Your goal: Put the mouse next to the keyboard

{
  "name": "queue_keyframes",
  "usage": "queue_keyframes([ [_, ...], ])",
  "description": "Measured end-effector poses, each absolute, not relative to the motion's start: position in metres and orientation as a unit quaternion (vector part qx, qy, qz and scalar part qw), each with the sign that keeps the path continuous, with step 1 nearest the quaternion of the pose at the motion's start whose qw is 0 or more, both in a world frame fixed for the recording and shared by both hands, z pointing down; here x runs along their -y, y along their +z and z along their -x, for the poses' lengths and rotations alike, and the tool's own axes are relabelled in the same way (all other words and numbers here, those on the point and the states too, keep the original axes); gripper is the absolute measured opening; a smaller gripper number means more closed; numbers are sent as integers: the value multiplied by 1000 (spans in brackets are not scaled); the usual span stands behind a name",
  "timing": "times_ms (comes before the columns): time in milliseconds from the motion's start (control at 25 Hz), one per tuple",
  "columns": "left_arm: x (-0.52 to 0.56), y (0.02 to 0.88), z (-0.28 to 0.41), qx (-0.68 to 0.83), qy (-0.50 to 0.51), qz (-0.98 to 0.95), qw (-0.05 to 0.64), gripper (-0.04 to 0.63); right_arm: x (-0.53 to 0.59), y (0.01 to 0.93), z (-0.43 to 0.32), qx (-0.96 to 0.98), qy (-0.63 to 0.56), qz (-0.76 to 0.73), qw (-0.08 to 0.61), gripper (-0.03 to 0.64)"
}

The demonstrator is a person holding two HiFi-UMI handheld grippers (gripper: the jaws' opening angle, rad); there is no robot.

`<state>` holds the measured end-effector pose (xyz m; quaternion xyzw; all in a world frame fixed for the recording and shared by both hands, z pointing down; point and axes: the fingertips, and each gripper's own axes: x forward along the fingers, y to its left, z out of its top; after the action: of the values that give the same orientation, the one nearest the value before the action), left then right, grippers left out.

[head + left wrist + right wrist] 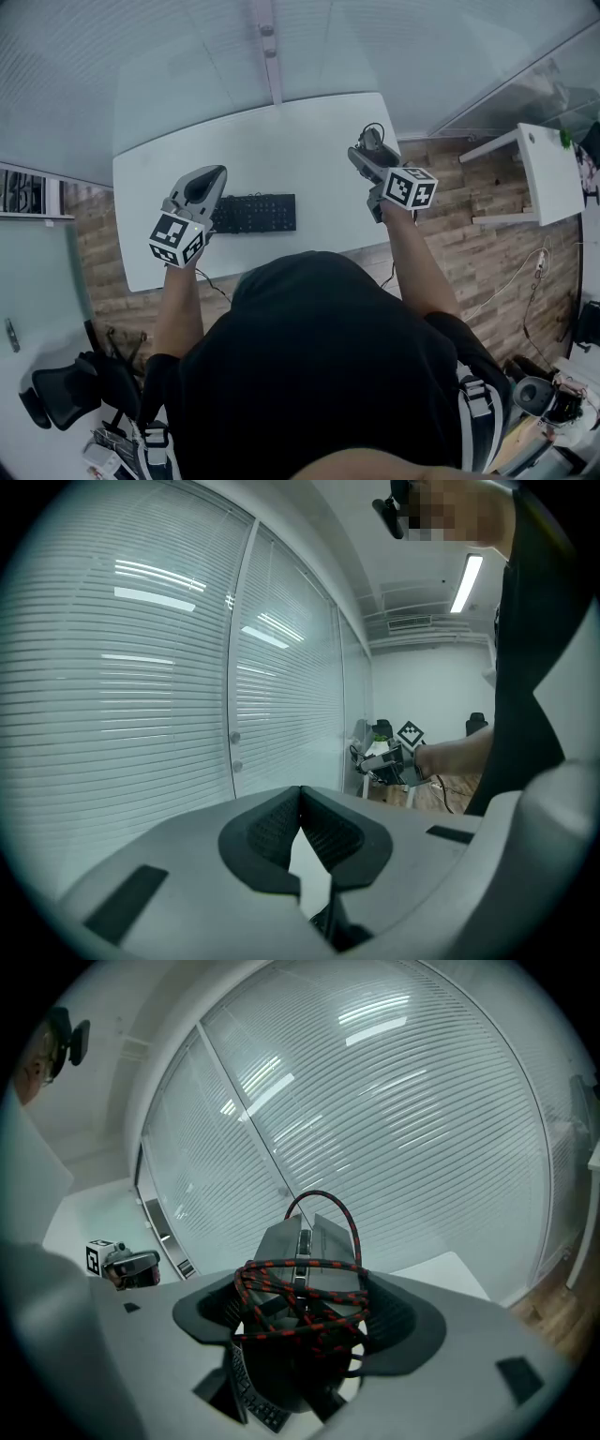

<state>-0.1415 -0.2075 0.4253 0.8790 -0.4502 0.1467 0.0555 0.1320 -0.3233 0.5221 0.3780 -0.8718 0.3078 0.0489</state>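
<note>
A black keyboard (255, 213) lies on the white table (281, 141), near its front edge. A grey mouse (305, 1246), wound in a red-and-black braided cable (300, 1293), is held up in the air by my right gripper (302, 1283), which is shut on it. In the head view that gripper (372, 150) hovers over the table's right end with the mouse (373, 141). My left gripper (208, 178) is raised left of the keyboard. Its jaws meet at the tips with nothing between them (301, 794). The keyboard's edge (246, 1399) shows below the mouse.
A small white side table (539, 173) stands on the wooden floor at the right. An office chair (56, 394) is at the lower left. Window blinds (141, 667) run behind the table. The right gripper (389, 761) shows far off in the left gripper view.
</note>
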Motion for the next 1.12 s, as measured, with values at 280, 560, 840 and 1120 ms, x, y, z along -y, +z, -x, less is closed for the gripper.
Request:
queue_keyframes([
  [280,213,433,156,445,151,-881,59,23,322,552,-123,859,323,-392,65,399],
  [560,218,437,170,437,156,-884,56,23,320,593,-119,838,351,-408,89,399],
  [840,224,436,176,429,156,-888,55,22,312,617,-116,827,358,-417,117,400],
  [1120,228,435,180,424,150,-892,44,21,300,652,-120,812,363,-430,154,400],
])
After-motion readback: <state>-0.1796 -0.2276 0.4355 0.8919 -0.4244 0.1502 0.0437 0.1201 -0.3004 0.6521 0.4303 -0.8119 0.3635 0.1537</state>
